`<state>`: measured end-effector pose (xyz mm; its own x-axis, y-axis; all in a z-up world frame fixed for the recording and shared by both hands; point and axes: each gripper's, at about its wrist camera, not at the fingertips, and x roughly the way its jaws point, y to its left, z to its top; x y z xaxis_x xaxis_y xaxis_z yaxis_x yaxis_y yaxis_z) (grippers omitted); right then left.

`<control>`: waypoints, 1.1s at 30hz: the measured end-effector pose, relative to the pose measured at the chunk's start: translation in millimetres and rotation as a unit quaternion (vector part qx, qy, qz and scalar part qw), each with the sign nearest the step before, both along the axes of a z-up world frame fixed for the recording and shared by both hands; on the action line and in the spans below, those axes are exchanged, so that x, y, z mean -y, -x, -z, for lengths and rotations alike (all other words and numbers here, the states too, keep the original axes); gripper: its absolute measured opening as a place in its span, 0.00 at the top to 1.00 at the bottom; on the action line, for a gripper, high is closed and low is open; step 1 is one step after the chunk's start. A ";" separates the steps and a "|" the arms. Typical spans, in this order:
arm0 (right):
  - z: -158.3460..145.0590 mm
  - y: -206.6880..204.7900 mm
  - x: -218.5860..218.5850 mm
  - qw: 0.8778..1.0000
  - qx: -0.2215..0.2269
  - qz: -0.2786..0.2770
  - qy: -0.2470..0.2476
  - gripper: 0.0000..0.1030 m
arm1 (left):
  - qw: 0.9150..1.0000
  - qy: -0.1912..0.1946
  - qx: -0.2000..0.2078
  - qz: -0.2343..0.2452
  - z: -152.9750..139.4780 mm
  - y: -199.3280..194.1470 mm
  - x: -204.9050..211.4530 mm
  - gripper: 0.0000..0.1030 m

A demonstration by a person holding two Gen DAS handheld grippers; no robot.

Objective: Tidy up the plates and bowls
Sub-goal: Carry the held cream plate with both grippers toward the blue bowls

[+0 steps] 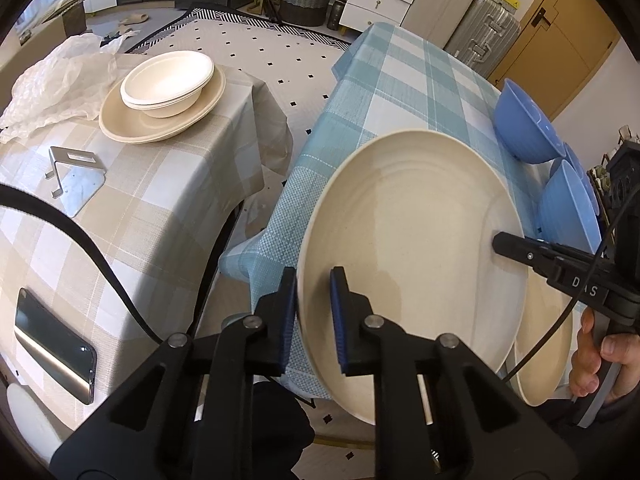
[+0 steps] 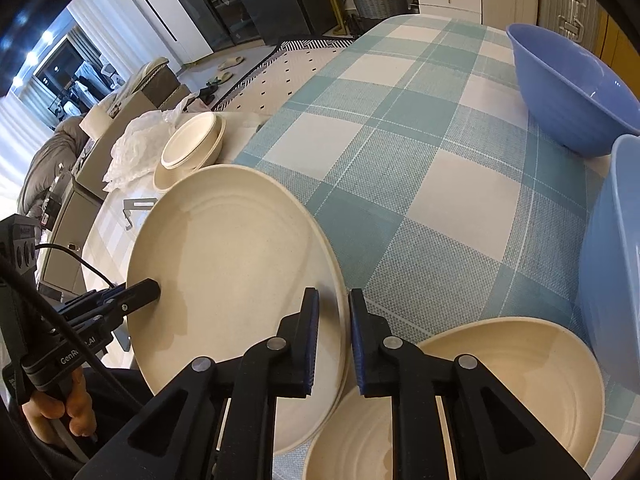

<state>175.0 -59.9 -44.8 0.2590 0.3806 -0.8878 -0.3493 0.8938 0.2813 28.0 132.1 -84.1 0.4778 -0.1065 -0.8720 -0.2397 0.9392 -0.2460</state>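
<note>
A cream plate (image 1: 416, 248) is held tilted above the blue checked table (image 1: 392, 80). My left gripper (image 1: 314, 316) is shut on its near rim. My right gripper (image 2: 333, 340) is shut on the opposite rim of the same plate (image 2: 232, 272), and shows in the left wrist view (image 1: 504, 242). A second cream plate (image 2: 520, 392) lies on the table under it (image 1: 544, 352). Two blue bowls (image 1: 524, 124) (image 1: 568, 208) sit at the table's right side (image 2: 568, 92). On the beige table (image 1: 120, 220), stacked white bowls (image 1: 166, 82) rest on a cream plate (image 1: 132, 128).
The beige table also holds crumpled plastic wrap (image 1: 52, 84), a metal bracket (image 1: 76, 180) and a phone (image 1: 54, 344). A gap of patterned floor (image 1: 280, 64) separates the two tables. Drawers, a basket and suitcases stand at the back.
</note>
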 end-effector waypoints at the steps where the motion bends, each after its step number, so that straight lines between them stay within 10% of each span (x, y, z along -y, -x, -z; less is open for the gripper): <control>1: -0.2 -0.1 -0.3 1.000 0.001 0.000 0.001 0.86 | 1.000 0.003 0.000 -0.001 -0.1 -0.5 -0.4 0.87; 33: -32.2 7.6 12.5 0.999 0.020 0.029 0.011 0.86 | 1.000 0.019 0.019 0.011 -23.9 1.7 7.0 0.87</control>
<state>167.4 -72.4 -12.6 0.3154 0.3436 -0.8846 -0.3063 0.9191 0.2478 26.2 125.1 -60.2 0.5078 -0.1498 -0.8484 -0.2085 0.9341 -0.2897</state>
